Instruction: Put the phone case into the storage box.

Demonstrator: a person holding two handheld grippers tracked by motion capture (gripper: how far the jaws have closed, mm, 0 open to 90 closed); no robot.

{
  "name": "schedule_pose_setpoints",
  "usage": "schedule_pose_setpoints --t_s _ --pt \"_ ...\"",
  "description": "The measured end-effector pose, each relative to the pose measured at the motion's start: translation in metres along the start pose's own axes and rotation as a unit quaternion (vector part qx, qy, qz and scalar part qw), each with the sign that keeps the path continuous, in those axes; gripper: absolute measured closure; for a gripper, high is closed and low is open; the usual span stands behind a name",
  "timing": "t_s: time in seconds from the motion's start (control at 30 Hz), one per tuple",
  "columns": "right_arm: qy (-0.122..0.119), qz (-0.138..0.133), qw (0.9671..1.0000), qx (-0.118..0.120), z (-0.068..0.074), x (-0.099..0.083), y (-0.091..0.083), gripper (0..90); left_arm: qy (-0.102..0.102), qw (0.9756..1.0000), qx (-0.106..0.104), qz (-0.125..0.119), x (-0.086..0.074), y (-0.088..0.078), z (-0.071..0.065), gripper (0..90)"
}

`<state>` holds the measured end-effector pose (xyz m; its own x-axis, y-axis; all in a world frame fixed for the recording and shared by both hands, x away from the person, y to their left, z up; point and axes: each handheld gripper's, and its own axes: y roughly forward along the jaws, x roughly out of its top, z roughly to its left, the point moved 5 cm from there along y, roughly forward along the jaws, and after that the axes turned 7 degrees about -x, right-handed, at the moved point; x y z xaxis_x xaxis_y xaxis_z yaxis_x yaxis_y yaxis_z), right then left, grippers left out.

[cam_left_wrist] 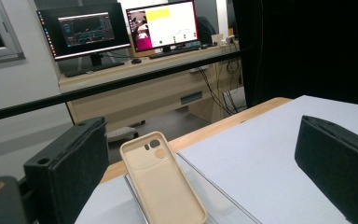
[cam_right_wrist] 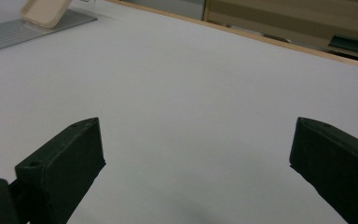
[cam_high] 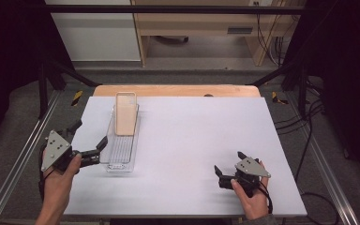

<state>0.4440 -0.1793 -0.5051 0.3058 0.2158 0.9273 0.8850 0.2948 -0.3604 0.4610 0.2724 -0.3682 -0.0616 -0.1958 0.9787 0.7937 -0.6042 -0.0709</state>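
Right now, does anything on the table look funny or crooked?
One thing does: the beige rubbery phone case isn't lying flat. It leans tilted, its far end propped up at the far end of the clear plastic tray, hollow side up. Nothing looks spilled or broken. Both grippers, left and right, are open and apart from it.

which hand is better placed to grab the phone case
Left. The left hand-held gripper is open right beside the tray holding the phone case, which it faces. The right hand-held gripper sits far across the table.
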Motion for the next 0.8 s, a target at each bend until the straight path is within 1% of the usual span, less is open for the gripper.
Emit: schedule_pose_setpoints --t_s 0.1,0.17,0.23,0.3,0.53,0.8 --pt "-0.002 0.001 1.0 0.0 0.0 0.0 0.0 2.7 -0.005 1.0 0.0 -0.002 -0.004 -0.006 0.001 2.6" --pt "-0.002 0.0 1.0 0.0 0.0 0.0 -0.001 2.7 -0.012 0.9999 -0.001 -0.004 -0.008 -0.009 0.001 2.6" --pt "-0.005 -0.005 1.0 0.005 0.0 0.001 -0.002 2.7 -0.017 0.9998 -0.004 -0.008 -0.01 -0.012 0.0 2.6" --pt "-0.006 -0.006 1.0 0.005 -0.001 0.001 -0.003 2.7 -0.021 0.9997 -0.006 -0.011 -0.012 -0.016 0.0 2.6" --pt "-0.005 -0.012 0.9999 0.007 -0.004 0.002 -0.004 2.7 -0.031 0.9994 -0.009 -0.014 -0.021 -0.025 -0.001 2.4" --pt "-0.004 -0.02 0.9998 0.0 -0.011 0.004 -0.008 2.8 -0.047 0.9987 -0.009 -0.014 -0.034 -0.033 -0.001 2.4"
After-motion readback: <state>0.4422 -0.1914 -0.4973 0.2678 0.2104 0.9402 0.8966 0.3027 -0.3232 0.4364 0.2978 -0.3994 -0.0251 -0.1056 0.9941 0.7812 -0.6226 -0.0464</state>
